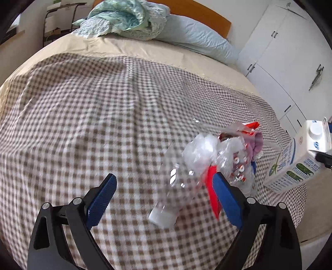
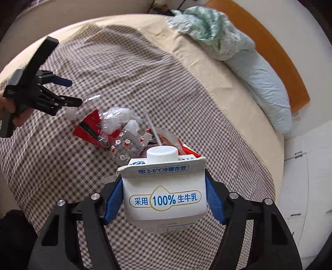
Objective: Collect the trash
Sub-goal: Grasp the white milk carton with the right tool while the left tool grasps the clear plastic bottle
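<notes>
A home bedroom. Shown by a wide bed (image 1: 103, 124) under a brown-and-white checked cover, a pale blue pillow (image 1: 199, 39) and bunched green bedding (image 1: 126, 18) against a wooden headboard (image 1: 199, 14), white wardrobe doors (image 1: 290, 62) alongside, plain white walls.

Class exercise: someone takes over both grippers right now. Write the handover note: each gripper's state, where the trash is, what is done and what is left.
Right gripper: closed on the milk carton, its pads on both sides, held above the checked blanket.
Left gripper: open, empty, near the clear bottle.
Trash pile of plastic bags and red wrappers lies on the blanket beside the bottle.
Done: carton picked up.
Left: bottle and pile to collect. No bin in view.
</notes>
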`<state>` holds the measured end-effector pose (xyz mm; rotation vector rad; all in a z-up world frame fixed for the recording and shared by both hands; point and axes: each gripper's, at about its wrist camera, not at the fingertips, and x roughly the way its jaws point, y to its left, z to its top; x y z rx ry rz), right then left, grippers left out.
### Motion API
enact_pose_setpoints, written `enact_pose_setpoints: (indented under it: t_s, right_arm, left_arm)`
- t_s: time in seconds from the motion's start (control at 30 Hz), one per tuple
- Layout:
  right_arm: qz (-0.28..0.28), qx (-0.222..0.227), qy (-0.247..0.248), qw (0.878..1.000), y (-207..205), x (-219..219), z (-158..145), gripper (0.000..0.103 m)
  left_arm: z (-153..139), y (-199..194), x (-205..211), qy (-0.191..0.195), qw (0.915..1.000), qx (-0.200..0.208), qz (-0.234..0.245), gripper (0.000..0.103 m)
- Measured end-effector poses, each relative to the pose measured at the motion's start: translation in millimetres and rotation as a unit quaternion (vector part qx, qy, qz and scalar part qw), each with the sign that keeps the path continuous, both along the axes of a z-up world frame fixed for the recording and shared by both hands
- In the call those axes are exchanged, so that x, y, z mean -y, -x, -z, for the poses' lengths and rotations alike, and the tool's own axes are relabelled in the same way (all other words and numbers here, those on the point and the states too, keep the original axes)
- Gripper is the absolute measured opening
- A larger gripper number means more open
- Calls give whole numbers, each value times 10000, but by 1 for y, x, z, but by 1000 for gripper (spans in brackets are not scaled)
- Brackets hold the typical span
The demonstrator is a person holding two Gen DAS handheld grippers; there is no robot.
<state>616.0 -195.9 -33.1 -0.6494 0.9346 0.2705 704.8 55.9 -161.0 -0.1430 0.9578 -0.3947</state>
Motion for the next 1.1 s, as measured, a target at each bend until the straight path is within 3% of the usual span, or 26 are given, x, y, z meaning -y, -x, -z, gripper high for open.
enact_pose_setpoints:
  t_s: [0.1, 0.17, 0.23, 0.3, 0.37, 0.47, 0.63, 0.93, 1.1]
  right_arm:
    - [351, 210, -528, 9978, 32, 43, 2, 68]
    - [598, 224, -818, 9946, 51, 67, 9, 68]
    - [768, 262, -1102, 9906, 69, 88, 16, 68]
    - [982, 427, -1419, 9841, 86, 107, 14, 68]
    - [1188, 530, -1662, 9775, 100, 125, 11, 67]
    - [1402, 546, -1950, 9692, 116, 148, 11, 67]
    - [1586, 552, -2275, 9592, 150, 172, 14, 67]
    - [1875, 455, -2530, 9480, 193, 194, 23, 67]
    - [1807, 683, -2371, 9521, 215, 185, 28, 67]
  left_arm:
    - [-7, -11, 31, -557, 9965, 386, 497, 80]
    - [-3, -18, 44, -878, 9928, 405, 702, 74]
    - [4, -28, 48, -861, 9944, 85, 605, 73]
    - [8, -39, 43, -487, 9980, -261, 318, 73]
    - [16, -49, 41, -371, 9971, -655, 66, 73]
    - [26, -50, 48, -730, 9922, -1006, 44, 61]
    - [16, -33, 32, -756, 9904, -1148, -161, 58]
    - [-40, 28, 1, -774, 9945, -602, -372, 47]
    - [-75, 63, 13, -794, 9956, -287, -405, 44]
